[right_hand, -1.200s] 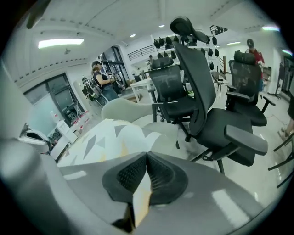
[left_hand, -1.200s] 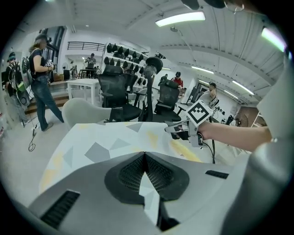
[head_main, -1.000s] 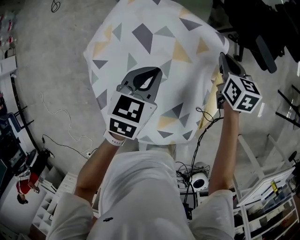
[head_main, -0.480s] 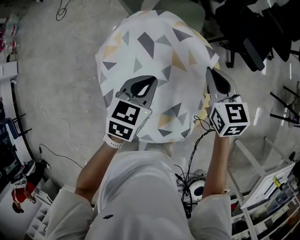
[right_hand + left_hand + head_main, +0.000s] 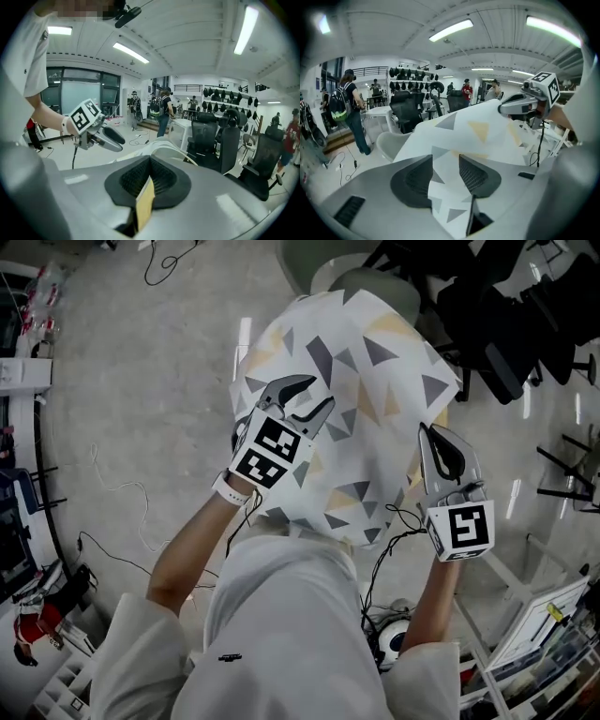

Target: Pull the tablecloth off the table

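Observation:
The tablecloth [image 5: 366, 381], white with grey and yellow triangles, hangs bunched in the air in front of me. My left gripper [image 5: 317, 392] is at its left side. Its jaws have just been opening and now stand apart, with a fold of the cloth [image 5: 473, 131] lying loosely between them [image 5: 446, 161]. My right gripper [image 5: 427, 430] holds the cloth's right edge. In the right gripper view a yellowish strip of cloth [image 5: 145, 204] is pinched between its closed pads [image 5: 150, 161]. The cloth hides whatever is under it.
Black office chairs [image 5: 506, 324] crowd the upper right, and a pale chair [image 5: 366, 282] stands just beyond the cloth. Cables [image 5: 122, 493] trail over the floor at left. White shelving [image 5: 553, 634] is at lower right. People [image 5: 351, 112] stand in the background.
The left gripper's jaws have opened, and it has moved right and further out. The right gripper has drawn back toward me, still shut on the edge. The cloth has shifted right and away.

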The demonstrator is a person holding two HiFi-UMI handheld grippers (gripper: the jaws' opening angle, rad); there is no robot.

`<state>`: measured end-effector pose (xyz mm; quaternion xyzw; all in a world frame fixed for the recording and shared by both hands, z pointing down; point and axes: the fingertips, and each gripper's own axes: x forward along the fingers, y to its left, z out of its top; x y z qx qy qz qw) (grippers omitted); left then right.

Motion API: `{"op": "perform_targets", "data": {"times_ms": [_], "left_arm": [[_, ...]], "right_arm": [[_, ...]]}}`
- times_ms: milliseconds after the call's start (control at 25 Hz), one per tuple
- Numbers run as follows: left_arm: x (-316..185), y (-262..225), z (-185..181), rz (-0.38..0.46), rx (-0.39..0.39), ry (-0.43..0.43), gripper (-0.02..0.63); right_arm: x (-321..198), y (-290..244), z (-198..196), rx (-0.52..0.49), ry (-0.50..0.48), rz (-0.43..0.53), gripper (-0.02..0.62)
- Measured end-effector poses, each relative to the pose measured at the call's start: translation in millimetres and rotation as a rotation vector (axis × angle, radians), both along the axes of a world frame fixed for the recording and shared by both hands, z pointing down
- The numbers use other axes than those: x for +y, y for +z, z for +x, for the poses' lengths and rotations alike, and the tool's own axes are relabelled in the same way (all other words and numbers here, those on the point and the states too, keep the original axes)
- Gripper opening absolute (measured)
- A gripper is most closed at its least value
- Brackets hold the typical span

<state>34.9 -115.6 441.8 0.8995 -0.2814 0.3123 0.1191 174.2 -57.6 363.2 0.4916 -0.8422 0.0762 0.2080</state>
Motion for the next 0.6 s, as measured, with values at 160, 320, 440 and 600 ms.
{"op": "perform_targets", "data": {"times_ms": [160,320,440,600], "left_arm": [[-26,-16,-7,0.056,-0.012,0.051,0.219],[-61,-27,10,0.107,-0.038,0.171,0.26],[-84,-22,27,0.155,-0.135,0.328,0.314],[-103,-9,45,0.193,-0.218,0.517,0.432]], "right_arm": [[27,-27,-13,0.007,-0.008,0.016,0.009],[39,-41,-16,0.004,-0.024,0.014,0.01],[43,-46,-15,0.004,-0.033,0.013,0.011],[46,-47,-10,0.025,-0.047,0.002,0.009]]}}
